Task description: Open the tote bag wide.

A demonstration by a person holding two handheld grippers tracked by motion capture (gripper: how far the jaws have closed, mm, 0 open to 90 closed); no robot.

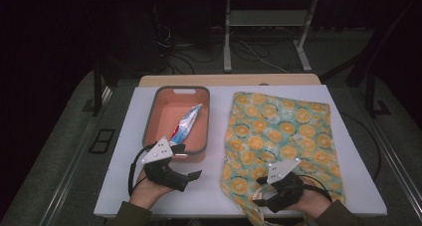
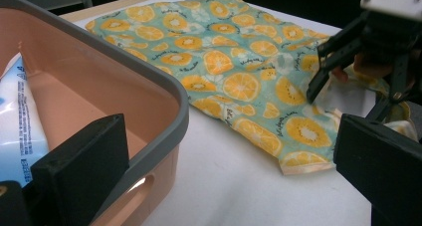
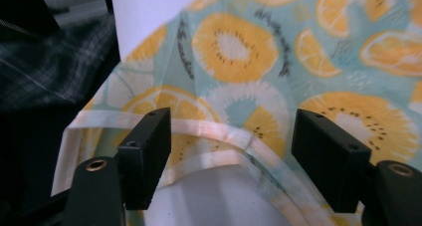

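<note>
A salmon-coloured tub (image 1: 158, 111) with a grey rim sits on the left half of the white table (image 1: 124, 151). Inside it lies a blue-and-white packet (image 1: 186, 122), slanting from the near left toward the far right corner. To the right of the tub, well apart from it, a cloth bag (image 1: 278, 131) printed with orange slices lies flat, its far end near the back of the table and its near end hanging just over the front edge. A strip of bare table runs between tub and bag, and more bare surface lies left of the tub.

The left gripper (image 1: 186, 161) rests at the tub's near wall, the person's hand below it; in the left gripper view its jaws stand apart, one on each side of the tub's rim, not pressing on it.

The right gripper (image 1: 263, 188) sits over the bag's near corner. In the right gripper view its jaws stand wide apart over the bag's pale hem and strap (image 3: 209, 131), gripping nothing.
</note>
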